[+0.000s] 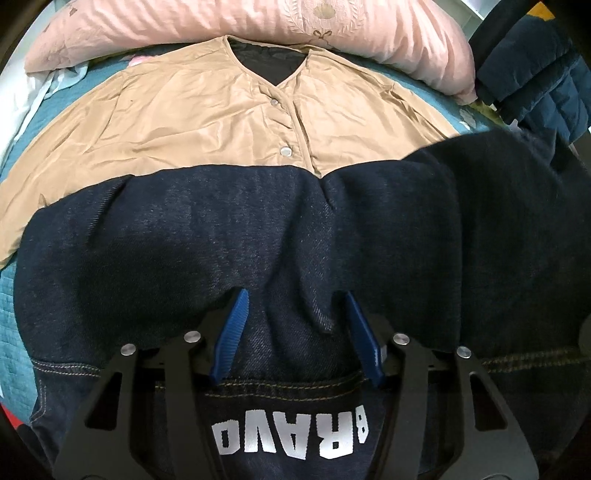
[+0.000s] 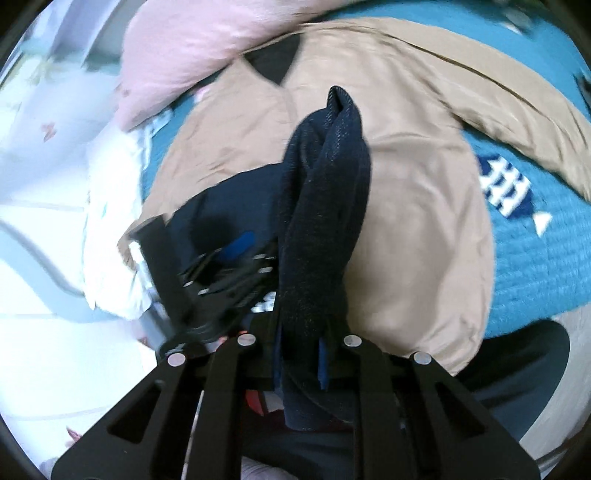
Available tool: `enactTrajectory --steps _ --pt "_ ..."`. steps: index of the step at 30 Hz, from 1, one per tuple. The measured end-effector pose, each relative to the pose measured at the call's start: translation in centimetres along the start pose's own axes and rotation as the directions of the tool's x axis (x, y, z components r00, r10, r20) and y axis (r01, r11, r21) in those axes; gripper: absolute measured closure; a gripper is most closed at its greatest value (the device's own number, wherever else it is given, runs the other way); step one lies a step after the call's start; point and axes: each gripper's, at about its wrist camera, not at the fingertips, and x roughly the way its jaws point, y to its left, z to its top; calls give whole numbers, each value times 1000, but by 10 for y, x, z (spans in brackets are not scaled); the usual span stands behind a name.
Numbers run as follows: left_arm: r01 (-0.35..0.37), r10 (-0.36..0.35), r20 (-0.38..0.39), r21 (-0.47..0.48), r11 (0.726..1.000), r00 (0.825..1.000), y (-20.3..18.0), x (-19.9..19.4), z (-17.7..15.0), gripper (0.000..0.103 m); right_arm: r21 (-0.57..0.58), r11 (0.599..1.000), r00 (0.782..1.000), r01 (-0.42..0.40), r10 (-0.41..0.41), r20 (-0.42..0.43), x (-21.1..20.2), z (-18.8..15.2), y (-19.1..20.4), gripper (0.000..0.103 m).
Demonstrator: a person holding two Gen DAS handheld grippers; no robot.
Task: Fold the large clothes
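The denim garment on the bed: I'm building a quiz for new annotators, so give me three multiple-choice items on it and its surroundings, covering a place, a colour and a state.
1. What does the dark denim garment partly lie on?
A. a tan snap-front jacket
B. a bare wooden floor
C. a green towel

2. What colour is the pillow beyond the collar?
A. pink
B. black
C. orange

3. How does the right gripper stand?
A. wide open over nothing
B. shut on a bunch of denim
C. shut on the pillow

Answers:
1 A, the denim overlaps the lower part of the tan jacket.
2 A, pale pink fabric shows above the neckline.
3 B, the right wrist view shows a twisted strand of denim pinched between the close-set jaws.
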Motion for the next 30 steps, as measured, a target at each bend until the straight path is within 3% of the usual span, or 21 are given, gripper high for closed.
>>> enactTrajectory --steps 10,14,17,30 --pt "29 -28 18 -64 998 999 41 -42 -6 47 -138 990 999 -8 4 -34 20 4 88 90" --pt "-9 16 87 -84 996 996 63 -79 -10 46 -168 986 998 20 -30 -58 37 6 114 90" --pt "-34 48 103 -135 990 993 89 -102 -14 35 -195 981 996 21 -38 -82 52 7 134 91" --pt "-137 179 105 -319 938 978 186 -162 -67 35 -323 944 960 71 -152 -234 177 10 210 93"
